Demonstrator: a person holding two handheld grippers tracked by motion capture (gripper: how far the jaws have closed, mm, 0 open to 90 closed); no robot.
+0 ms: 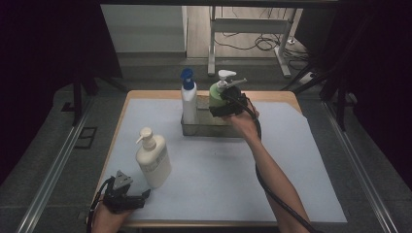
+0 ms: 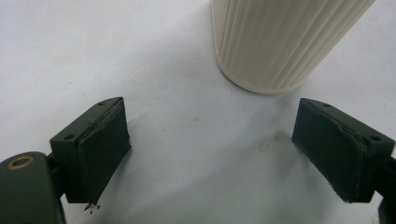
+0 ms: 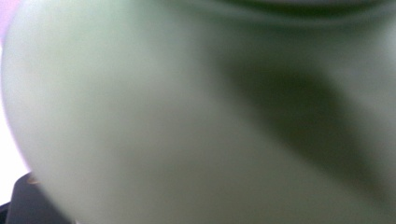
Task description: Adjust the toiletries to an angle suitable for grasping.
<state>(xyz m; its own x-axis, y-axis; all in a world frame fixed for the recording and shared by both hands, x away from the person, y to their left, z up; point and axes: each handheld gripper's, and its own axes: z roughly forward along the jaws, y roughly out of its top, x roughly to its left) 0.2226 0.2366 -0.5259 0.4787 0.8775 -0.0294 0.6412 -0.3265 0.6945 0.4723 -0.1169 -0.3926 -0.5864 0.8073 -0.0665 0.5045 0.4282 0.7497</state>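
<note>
The person's right gripper (image 1: 224, 103) is up at the far edge of the table (image 1: 311, 194), wrapped around the body of a pale green plastic pump bottle with a white pump head (image 1: 217, 94), which stands at the right end of a shallow grey metal tray (image 1: 190, 129) set against the middle of that far edge. In the right gripper view the green wall of the bottle (image 3: 140, 121) sits pressed so close that it blurs, so I take the jaws to be clasping it at a wide spread. Beside it, at the tray's left end, stands a white plastic spray bottle with a blue trigger top (image 1: 188, 99). Near the table's near left corner waits a cream ribbed plastic pump bottle (image 1: 153, 160), and just short of it the left gripper (image 1: 127, 193) rests with its jaws spread wide and nothing between them, the bottle's ribbed base (image 2: 275, 42) just ahead. It looks like the green bottle is being seated in the tray. Next, I'd expect the right jaws to let go once it stands firm, then back straight off without knocking the neighbour.
</note>
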